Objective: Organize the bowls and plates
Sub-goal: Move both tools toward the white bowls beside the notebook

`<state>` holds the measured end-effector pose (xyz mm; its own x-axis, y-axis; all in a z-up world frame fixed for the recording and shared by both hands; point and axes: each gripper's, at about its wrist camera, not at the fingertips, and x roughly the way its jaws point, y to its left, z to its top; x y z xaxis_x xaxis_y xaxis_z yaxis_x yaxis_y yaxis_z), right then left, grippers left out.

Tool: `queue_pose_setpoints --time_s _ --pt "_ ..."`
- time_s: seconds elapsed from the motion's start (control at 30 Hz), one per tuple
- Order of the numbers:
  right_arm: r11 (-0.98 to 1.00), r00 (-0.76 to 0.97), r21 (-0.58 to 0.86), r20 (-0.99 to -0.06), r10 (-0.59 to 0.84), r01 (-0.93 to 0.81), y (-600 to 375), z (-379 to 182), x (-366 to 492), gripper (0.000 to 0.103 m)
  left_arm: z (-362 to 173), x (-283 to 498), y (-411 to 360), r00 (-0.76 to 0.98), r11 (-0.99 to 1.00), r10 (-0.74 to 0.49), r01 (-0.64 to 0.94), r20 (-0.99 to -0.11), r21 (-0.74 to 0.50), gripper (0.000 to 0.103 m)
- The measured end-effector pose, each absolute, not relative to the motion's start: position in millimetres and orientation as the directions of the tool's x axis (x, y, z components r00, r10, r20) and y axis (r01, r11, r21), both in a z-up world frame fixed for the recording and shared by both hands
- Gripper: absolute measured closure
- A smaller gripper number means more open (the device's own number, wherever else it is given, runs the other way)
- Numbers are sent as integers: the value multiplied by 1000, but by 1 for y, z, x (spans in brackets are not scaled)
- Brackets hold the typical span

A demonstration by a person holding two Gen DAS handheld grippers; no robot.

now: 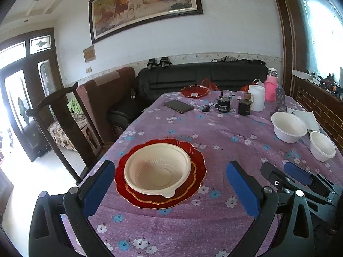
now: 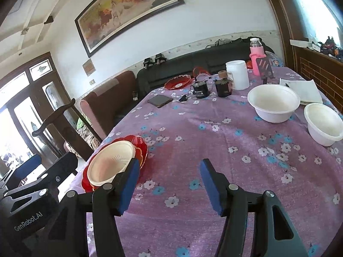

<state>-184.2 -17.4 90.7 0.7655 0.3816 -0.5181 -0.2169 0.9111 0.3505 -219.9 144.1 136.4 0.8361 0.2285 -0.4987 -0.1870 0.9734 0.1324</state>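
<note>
Far left, a dark wooden chair (image 1: 62, 115) stands at the edge of the table, which is covered by a purple cloth with a flower print (image 1: 214, 132).

My left gripper (image 1: 170, 189) hovers low over the cloth, jaws wide apart and holding nothing. Between its blue pads I see a cream plastic bowl (image 1: 157, 172), sitting upright in a stack of scalloped red plates (image 1: 194, 156) near the table's left edge. The upper plate has a gold rim.

My right gripper (image 2: 168, 185) hangs just right of that stack, jaws apart, empty, over bare cloth. Its left pad overlaps the bowl's rim in the right wrist view; I cannot tell whether they touch.

Further back, centre: a black phone (image 1: 179, 106) lying flat, and another red scalloped dish (image 1: 194, 91) at the far edge.

Right side: a large white bowl (image 2: 273, 102) and a smaller white bowl (image 2: 323, 123), close beside each other, both upright and well apart from the red stack. Behind them stand a white plastic jar (image 2: 237, 75) and a pink bottle (image 2: 256, 56).
</note>
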Motion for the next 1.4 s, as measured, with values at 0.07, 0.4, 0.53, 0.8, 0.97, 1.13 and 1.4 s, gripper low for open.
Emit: queue_pose_setpoints --time_s 0.07,0.4,0.53,0.8,0.97,1.13,1.4 --pt "913 767 347 -520 377 -214 -19 89 -182 40 135 -218 143 835 974 224 -180 -503 135 0" --pt "935 772 316 -549 320 -162 -54 88 -165 40 148 -210 145 862 992 127 -115 -491 55 0" --pt "955 797 282 -554 242 -94 -101 97 -151 40 147 -191 142 833 998 50 -57 -551 5 0" --pt "969 820 196 -572 -12 151 -225 122 -133 40 155 -147 112 790 997 -76 60 -608 -46 0" --pt "947 779 171 -617 -112 272 -292 112 -133 40 151 -118 67 749 985 -166 162 -642 -65 0" --pt "918 718 216 -690 -97 332 -335 79 -123 40 126 -81 14 636 950 -302 259 -710 -173 30" --pt "867 696 339 -718 -12 365 -356 30 -90 42 74 -43 -77 442 916 -379 302 -813 -263 37"
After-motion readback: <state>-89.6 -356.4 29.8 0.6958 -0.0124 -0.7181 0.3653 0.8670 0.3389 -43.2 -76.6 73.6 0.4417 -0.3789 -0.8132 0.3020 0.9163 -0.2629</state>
